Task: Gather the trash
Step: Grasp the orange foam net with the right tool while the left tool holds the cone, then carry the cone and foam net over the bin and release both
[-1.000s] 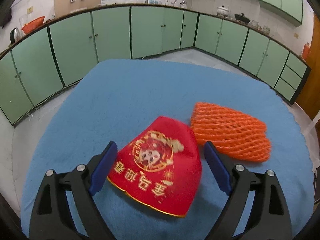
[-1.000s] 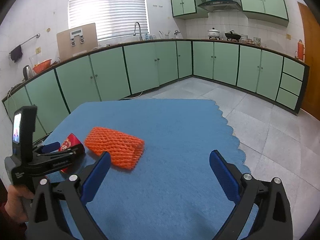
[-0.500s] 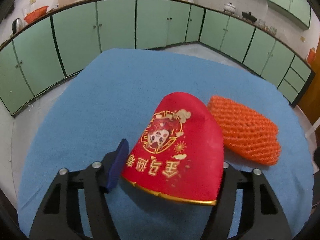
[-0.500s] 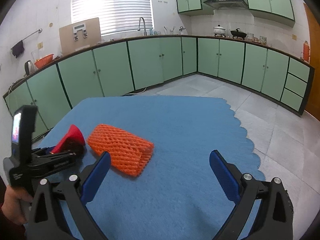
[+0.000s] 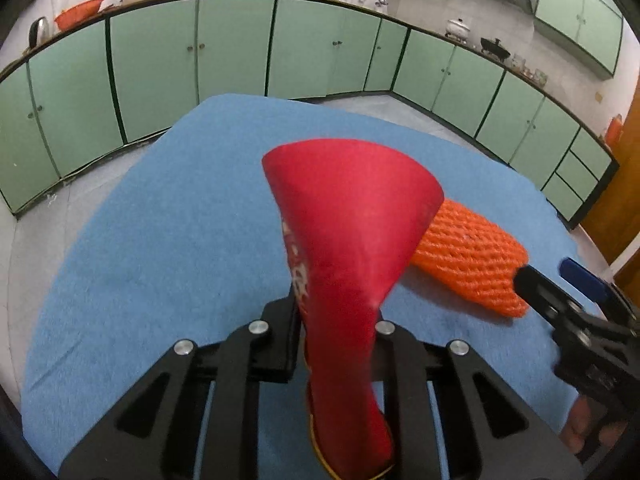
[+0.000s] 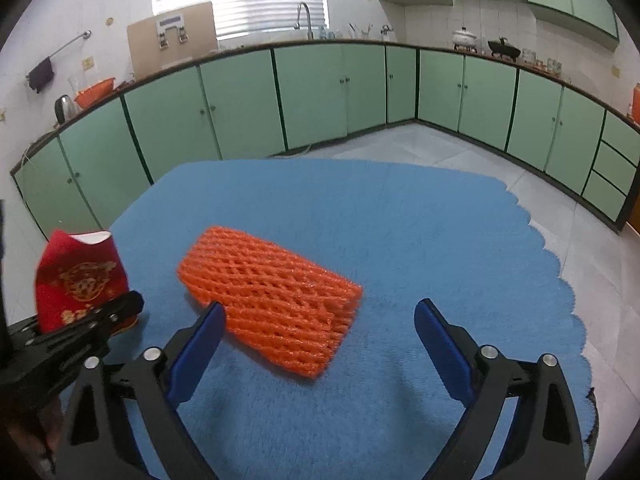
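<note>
One red paper cup (image 5: 352,240) in left jaws, one orange foam net (image 6: 272,304) loose.

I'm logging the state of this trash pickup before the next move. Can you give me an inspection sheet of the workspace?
Surface: blue cloth with a scalloped edge covers the table.
Job's things: red paper cup squashed flat and lifted in the left gripper; orange foam net lies on the cloth.
Clutter: nothing seen.
Grippers: left gripper jaws shut on the red paper cup; right gripper jaws open, low over the near end of the orange foam net, not touching it.
Cables: nothing seen.
Surroundings: green cabinets line the walls; kettle, faucet and pots on the counter.
</note>
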`<state>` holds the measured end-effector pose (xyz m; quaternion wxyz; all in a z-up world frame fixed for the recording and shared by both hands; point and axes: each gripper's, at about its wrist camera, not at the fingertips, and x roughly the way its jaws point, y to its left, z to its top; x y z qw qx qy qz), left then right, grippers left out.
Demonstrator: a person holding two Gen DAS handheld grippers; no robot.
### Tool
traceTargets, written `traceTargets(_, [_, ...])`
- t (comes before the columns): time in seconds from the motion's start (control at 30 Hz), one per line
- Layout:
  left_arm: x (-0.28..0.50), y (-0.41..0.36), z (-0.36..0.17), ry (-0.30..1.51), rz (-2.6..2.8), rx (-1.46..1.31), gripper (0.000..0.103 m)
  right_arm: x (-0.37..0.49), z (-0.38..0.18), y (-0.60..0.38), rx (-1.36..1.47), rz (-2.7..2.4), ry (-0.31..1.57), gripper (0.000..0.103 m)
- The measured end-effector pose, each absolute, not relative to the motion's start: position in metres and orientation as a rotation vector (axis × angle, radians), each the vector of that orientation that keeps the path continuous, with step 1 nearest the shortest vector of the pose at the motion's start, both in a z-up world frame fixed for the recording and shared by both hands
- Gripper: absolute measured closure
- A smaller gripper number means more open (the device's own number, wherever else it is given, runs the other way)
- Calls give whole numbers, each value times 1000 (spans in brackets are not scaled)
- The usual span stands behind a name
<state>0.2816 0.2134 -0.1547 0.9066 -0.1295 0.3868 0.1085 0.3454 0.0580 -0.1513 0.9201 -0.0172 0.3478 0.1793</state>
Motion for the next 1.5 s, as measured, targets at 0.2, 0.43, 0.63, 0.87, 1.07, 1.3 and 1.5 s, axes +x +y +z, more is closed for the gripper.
traceTargets(0.2, [287,210,-157,807,232,-251,87,356,-164,64,-48,349,779,21])
traceTargets(0.43, [290,203,-161,809,236,-237,86,360,-170,73,-53,420,832,65])
traceTargets(0.63, [291,198,-162,812,238,-224,86,349,-160,71,-63,427,779,89])
traceTargets(0.87, [286,194,-158,804,223,-234,86,332,-132,40,-16,395,709,90])
traceTargets(1.07, [280,159,-138,768,146,-202,86,310,-103,2,-1,350,653,90])
traceTargets(1.3, [274,86,-116,738,-11,-159,86,277,-80,-62,31,257,601,90])
traceTargets(1.5, [271,10,-114,726,-161,-122,86,245,-74,-129,54,136,586,90])
